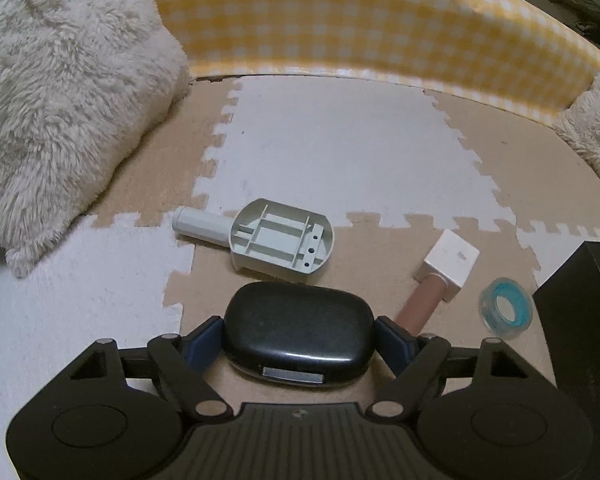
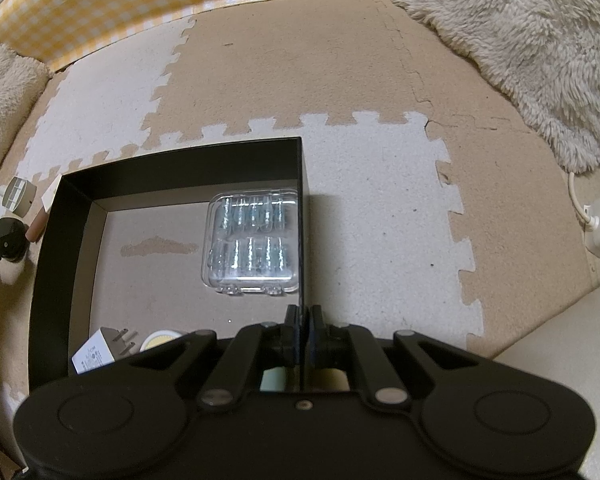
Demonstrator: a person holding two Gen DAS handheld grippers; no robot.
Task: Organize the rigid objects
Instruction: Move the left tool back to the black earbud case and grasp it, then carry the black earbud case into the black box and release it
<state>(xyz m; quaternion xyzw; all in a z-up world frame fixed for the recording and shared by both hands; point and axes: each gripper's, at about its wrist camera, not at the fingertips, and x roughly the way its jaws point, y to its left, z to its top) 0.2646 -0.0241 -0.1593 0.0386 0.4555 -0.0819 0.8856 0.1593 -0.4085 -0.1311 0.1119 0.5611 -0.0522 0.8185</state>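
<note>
Glossy black oval plastic case point(image 1: 298, 334) between my left gripper point(image 1: 298, 334) pads, jaws wide, touching its ends: could squirt out. Right gripper point(image 2: 303, 330) pinches the black cardboard box wall point(image 2: 302, 184).

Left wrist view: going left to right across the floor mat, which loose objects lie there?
Pale grey plastic scoop-shaped part with a cylindrical handle → glossy black oval case between the left gripper's fingers → white cube on a pinkish-brown cylinder → clear tape roll with a blue core → black box wall.

Dim, warm indoor light, both views soft and grainy. Fisheye bends the edges (corners go black). Glare streaks the clear plastic case point(image 2: 253, 241).
</note>
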